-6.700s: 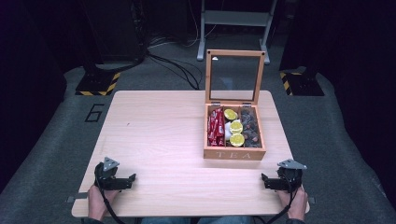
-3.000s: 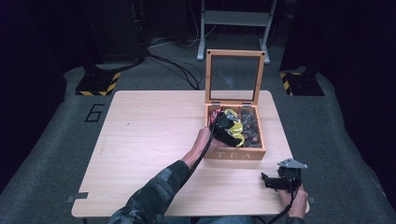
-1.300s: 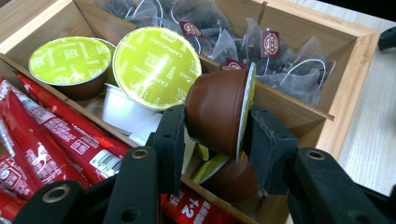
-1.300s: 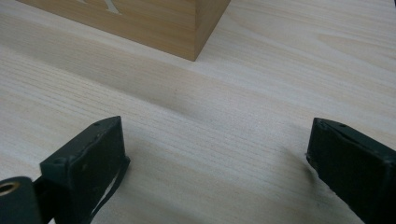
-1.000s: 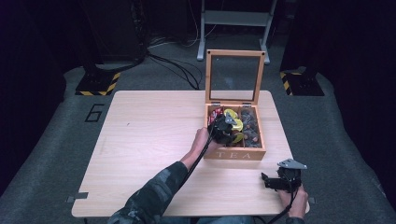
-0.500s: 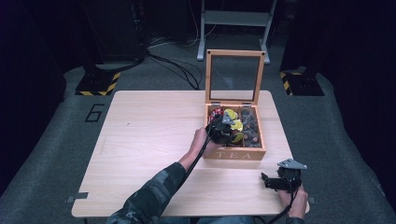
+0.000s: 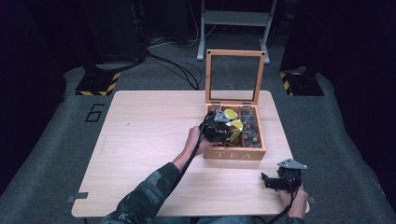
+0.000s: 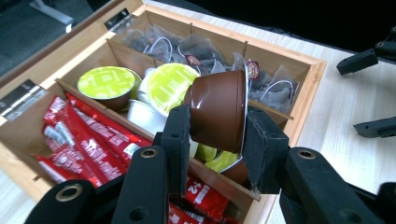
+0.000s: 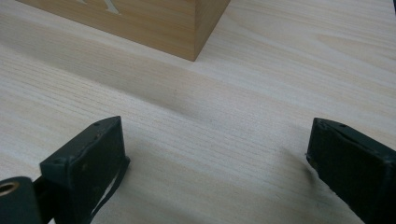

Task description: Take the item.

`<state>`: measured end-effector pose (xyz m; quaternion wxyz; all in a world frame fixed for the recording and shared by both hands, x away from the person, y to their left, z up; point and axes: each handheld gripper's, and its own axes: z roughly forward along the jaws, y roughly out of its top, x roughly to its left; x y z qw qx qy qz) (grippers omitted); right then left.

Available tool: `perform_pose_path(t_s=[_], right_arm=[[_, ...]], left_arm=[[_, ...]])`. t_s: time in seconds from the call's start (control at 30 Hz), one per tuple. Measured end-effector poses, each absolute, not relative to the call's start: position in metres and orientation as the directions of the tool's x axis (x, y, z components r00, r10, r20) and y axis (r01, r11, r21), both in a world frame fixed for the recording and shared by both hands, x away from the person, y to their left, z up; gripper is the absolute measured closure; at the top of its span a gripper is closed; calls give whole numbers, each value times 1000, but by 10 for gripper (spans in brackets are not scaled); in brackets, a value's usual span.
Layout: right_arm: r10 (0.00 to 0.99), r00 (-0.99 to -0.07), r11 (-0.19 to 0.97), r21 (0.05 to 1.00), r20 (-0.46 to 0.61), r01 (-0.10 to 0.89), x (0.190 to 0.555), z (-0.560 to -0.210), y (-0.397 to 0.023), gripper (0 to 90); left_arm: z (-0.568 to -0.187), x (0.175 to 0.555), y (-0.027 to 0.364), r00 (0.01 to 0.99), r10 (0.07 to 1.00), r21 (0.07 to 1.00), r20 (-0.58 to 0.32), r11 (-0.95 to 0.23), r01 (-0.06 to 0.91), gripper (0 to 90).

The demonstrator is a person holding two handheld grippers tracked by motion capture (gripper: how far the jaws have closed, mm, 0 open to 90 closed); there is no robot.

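A wooden tea box (image 7: 236,154) with its glass lid (image 7: 233,52) standing upright sits at the table's right. My left gripper (image 7: 219,128) hovers over its middle compartment. In the left gripper view my left gripper (image 8: 217,126) is shut on a brown coffee capsule (image 8: 217,109), tipped on its side and lifted above the box. Below lie green-lidded capsules (image 8: 106,81), red sachets (image 8: 88,135) and tea bags (image 8: 196,51). My right gripper (image 7: 268,181) rests open near the front right edge, with bare table between its jaws (image 9: 215,154).
The wooden table (image 7: 149,130) spreads wide to the left of the box. A corner of the box (image 9: 154,23) lies just ahead of the right gripper. Dark floor, cables and a stand leg (image 7: 93,84) surround the table.
My left gripper has risen a little out of the box with the brown capsule held, drifting slightly left. The right gripper has stayed where it was.
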<state>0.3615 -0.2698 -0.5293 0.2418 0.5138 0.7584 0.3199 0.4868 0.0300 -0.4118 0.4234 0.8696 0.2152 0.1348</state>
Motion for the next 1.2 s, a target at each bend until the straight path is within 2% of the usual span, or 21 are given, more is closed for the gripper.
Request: perform_pose_path(t_s=[1.2], right_arm=[[937, -348, 259, 733, -33, 628, 362, -529, -270, 36]], left_arm=[[-387, 476, 109, 811, 581, 851, 65, -457, 259, 640]])
